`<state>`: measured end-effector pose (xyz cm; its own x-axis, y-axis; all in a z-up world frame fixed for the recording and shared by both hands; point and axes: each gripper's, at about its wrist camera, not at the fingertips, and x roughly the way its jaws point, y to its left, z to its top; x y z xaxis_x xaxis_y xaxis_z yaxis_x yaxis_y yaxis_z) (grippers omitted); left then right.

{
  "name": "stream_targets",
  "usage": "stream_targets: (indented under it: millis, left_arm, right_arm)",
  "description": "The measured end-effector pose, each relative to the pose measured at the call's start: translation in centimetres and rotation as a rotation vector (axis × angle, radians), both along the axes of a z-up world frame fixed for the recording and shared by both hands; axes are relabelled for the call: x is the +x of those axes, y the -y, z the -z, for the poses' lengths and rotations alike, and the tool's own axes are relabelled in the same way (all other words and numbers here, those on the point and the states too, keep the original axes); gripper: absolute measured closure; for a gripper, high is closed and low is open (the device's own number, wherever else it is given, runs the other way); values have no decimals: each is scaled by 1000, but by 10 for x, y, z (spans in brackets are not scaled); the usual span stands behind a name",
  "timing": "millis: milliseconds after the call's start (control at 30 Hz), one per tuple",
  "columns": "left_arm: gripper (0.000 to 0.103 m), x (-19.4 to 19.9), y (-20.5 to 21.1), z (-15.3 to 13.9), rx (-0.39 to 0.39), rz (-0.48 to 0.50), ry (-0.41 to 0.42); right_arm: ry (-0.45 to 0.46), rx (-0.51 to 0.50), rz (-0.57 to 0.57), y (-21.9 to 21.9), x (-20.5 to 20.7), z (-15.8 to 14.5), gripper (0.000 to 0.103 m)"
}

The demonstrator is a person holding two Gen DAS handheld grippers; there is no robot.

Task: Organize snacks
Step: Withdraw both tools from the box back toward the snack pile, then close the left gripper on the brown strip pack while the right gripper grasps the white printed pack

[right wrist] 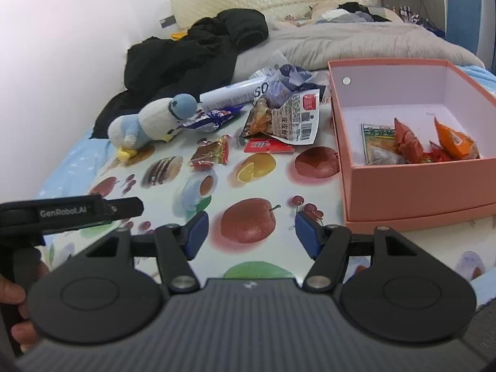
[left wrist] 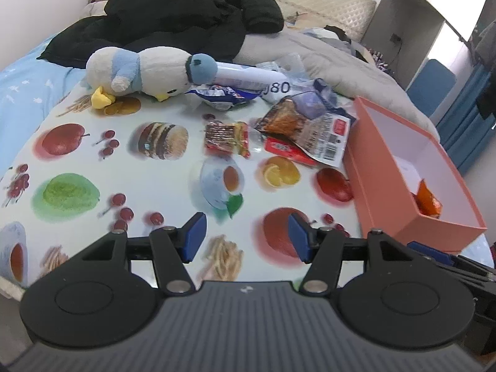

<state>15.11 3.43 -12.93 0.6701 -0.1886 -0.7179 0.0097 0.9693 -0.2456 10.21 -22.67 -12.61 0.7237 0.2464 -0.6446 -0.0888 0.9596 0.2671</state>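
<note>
Snacks are catalogued on a fruit-printed tablecloth spread over a bed.

Loose items, grouped beyond the middle of the cloth:
- small red-and-yellow packet, lying flat, apart from the others;
- large clear bag with a white barcode label, resting partly over a flat red packet;
- crumpled blue-and-white wrapper, just beside the head of a plush penguin;
- white tube with blue print, lying behind the wrapper;
- crinkled purple-grey bag, behind the large clear bag.

Container: pink box, open-topped, white inside, set at the right of the cloth. Several packets are seen within it, against the near wall: a green-edged flat packet, a dark orange packet, a bright orange packet and small red pieces between them.

Tools: left gripper is held above the near part of the cloth, its blue pads roughly half apart, nothing between them. Right gripper is held likewise over a printed apple, half parted and empty. The left tool's black body is seen at the left edge of the right wrist view, with fingers of a hand around its handle.

Surroundings: black jacket and grey duvet are heaped behind the cloth.
</note>
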Motion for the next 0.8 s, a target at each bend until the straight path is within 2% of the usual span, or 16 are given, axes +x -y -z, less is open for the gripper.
stream_targets:
  millis: [367, 633, 733, 800]
  left_arm:
    - [38, 75, -19, 31, -9, -32, -38]
    - [37, 139, -19, 65, 0, 29, -49]
    - [37, 163, -18, 80, 22, 38, -48]
    - [37, 178, -19, 88, 19, 48, -44]
  right_arm:
    - [-15, -11, 24, -18, 65, 25, 39]
    - [-34, -49, 139, -23, 127, 54, 39]
    - [-42, -105, 182, -29, 151, 69, 40]
    - [-55, -106, 214, -29, 167, 79, 41]
